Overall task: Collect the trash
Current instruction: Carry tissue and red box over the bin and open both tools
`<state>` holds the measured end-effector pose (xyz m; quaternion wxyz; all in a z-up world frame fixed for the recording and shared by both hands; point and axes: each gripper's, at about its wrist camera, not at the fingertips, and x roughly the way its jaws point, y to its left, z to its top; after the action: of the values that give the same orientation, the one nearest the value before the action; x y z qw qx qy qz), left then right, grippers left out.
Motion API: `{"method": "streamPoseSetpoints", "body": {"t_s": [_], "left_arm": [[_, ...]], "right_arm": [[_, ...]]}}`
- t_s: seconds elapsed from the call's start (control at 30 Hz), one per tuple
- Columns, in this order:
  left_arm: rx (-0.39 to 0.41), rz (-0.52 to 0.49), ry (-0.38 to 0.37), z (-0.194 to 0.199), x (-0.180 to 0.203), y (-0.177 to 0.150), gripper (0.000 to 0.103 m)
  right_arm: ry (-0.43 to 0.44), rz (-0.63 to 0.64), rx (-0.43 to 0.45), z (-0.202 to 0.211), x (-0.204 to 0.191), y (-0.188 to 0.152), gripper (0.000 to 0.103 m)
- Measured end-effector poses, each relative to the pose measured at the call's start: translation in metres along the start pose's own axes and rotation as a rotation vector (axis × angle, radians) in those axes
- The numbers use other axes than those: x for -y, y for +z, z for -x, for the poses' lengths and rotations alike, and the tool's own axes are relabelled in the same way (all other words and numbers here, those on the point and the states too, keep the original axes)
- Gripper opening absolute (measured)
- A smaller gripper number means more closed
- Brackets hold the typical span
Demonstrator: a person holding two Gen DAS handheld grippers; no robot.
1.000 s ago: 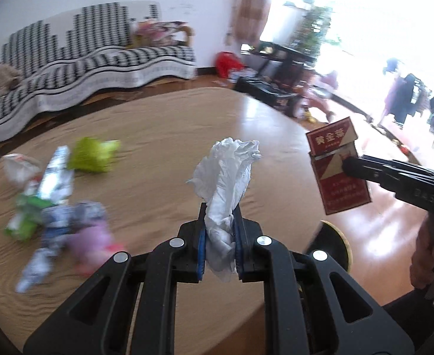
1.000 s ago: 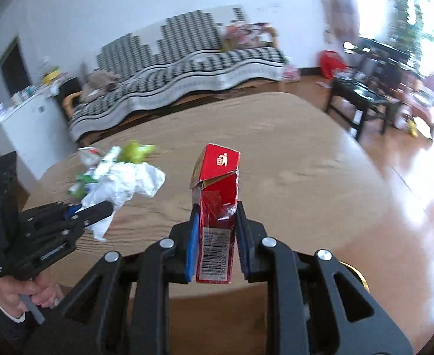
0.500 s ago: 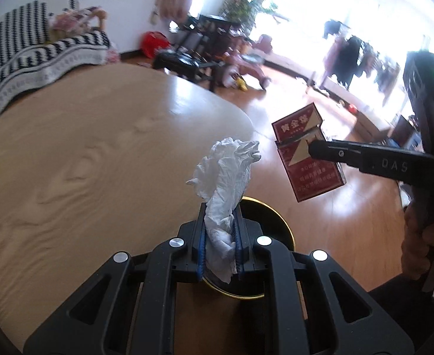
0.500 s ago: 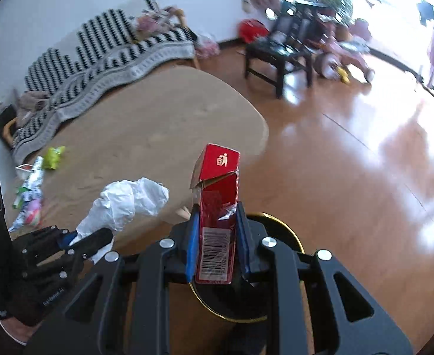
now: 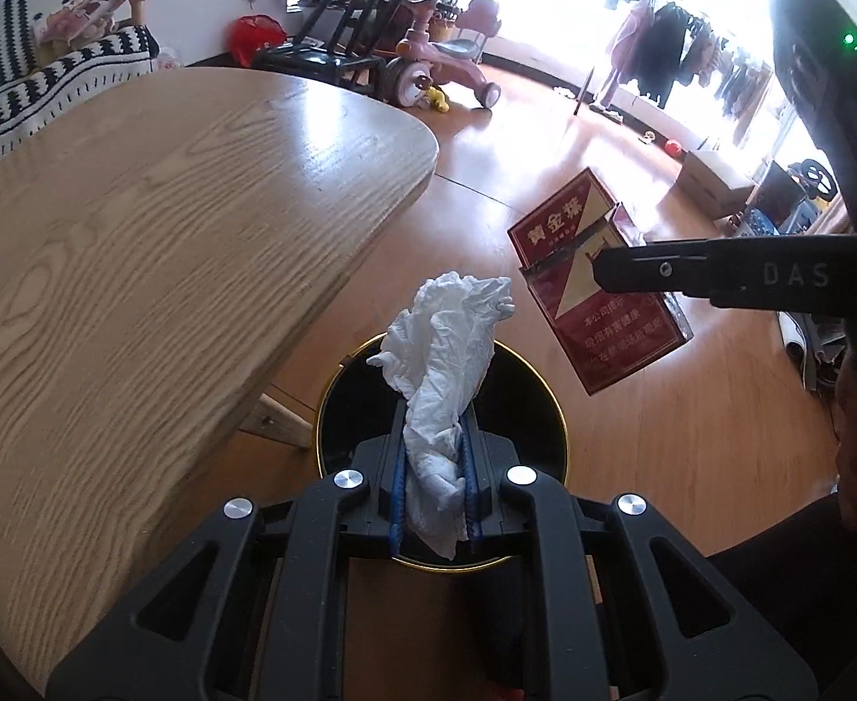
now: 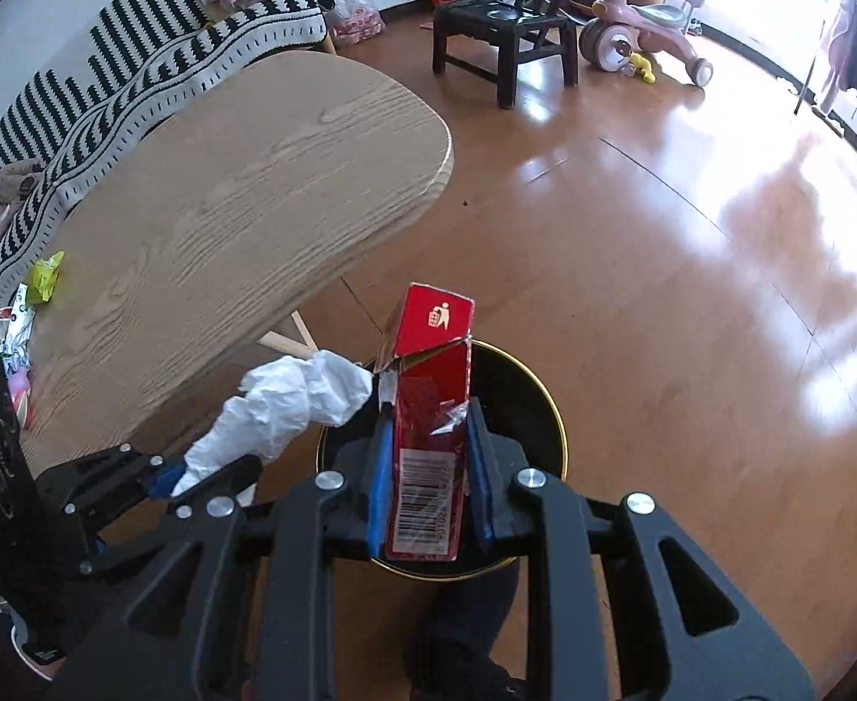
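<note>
Left wrist view has the left gripper (image 5: 433, 482) pinching a tissue (image 5: 443, 374) over the bin (image 5: 551, 403) beside the table (image 5: 136, 269), right gripper (image 6: 427, 482) clamping a red box (image 6: 428, 409) (open lid), which might clip the rim.

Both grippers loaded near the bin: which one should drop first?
Left, probably. The left gripper holds the crumpled tissue over the bin; in that view the right gripper's red cigarette pack looks off to its side.

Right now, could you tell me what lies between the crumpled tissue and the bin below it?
Nothing: in the left wrist view the crumpled tissue, held by the left gripper, hangs over the open bin.
</note>
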<state>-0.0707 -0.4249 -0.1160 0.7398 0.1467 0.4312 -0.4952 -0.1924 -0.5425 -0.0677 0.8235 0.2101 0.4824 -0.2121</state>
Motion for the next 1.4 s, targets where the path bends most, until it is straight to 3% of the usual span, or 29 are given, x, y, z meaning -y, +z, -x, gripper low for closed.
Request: {"method": "streamPoseSetpoints", "body": {"t_s": [0.67, 0.73, 0.77, 0.8, 0.9, 1.3, 1.4], "left_arm": [[-0.007, -0.004, -0.027, -0.009, -0.001, 0.005, 0.016], [-0.013, -0.005, -0.035, -0.011, 0.000, 0.004, 0.022], [-0.018, -0.005, -0.038, -0.012, 0.001, 0.004, 0.033], [-0.017, -0.004, -0.042, -0.012, 0.001, 0.003, 0.045], [-0.007, -0.013, -0.049, -0.011, 0.003, 0.002, 0.053], [0.004, -0.001, -0.049, -0.003, 0.000, 0.008, 0.061], [0.019, 0.007, -0.041, 0.008, -0.005, 0.010, 0.069]], "right_arm": [[-0.025, -0.041, 0.003, 0.003, 0.002, 0.007, 0.025], [-0.025, -0.055, 0.001, 0.003, 0.004, 0.008, 0.044], [-0.024, -0.060, 0.006, 0.005, 0.005, 0.008, 0.064], [-0.027, -0.060, 0.021, 0.007, 0.005, 0.008, 0.071], [-0.039, -0.052, 0.041, 0.011, 0.004, 0.009, 0.072], [-0.028, -0.059, 0.058, 0.013, 0.004, 0.011, 0.072], [-0.015, -0.054, 0.080, 0.018, -0.002, 0.013, 0.073]]}}
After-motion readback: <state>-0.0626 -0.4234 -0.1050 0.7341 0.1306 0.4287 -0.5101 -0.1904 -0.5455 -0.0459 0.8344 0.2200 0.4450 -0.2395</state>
